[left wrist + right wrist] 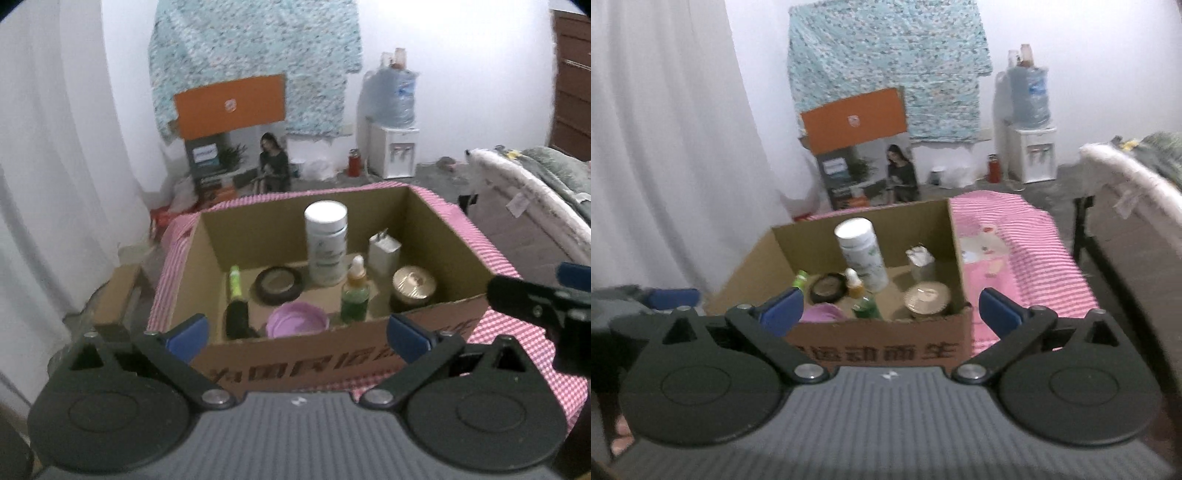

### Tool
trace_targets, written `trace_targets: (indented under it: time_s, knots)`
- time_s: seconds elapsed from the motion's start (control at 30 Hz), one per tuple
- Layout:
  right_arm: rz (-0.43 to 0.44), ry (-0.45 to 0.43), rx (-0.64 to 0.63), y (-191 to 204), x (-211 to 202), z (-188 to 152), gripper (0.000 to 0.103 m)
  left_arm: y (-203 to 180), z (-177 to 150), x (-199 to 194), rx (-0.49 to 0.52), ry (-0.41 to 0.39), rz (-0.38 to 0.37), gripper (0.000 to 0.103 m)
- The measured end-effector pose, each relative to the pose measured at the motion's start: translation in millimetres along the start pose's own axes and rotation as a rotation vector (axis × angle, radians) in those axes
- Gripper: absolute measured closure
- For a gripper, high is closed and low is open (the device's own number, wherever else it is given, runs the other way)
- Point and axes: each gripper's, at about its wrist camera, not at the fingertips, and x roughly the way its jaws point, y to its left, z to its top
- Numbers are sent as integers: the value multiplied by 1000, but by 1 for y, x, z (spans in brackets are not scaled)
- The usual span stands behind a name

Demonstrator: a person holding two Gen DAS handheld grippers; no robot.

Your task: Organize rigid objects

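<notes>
A: Are the grabbers holding anything?

B: No. The left gripper [297, 332] and the right gripper [892, 312] are both spread wide with nothing in them.

A: Where is the box?

B: The cardboard box [332, 354] sits just past the fingers, on a pink checked cloth [517, 325]. Inside stand a tall white bottle [327, 243], a green dropper bottle [354, 291], a gold-lidded jar [413, 288] and a purple lid [297, 319].
</notes>
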Motion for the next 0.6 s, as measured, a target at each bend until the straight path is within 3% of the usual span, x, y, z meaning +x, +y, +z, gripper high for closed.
trace_targets:
  time_s: [0.2,0.6]
  knots:
    - [-109,51,-57,8,18,-17,1,13,-14,9,-25,47,11,0]
    - [-121,127,-89,25,64,-17,1,31,-13,14,-42,35,33,0]
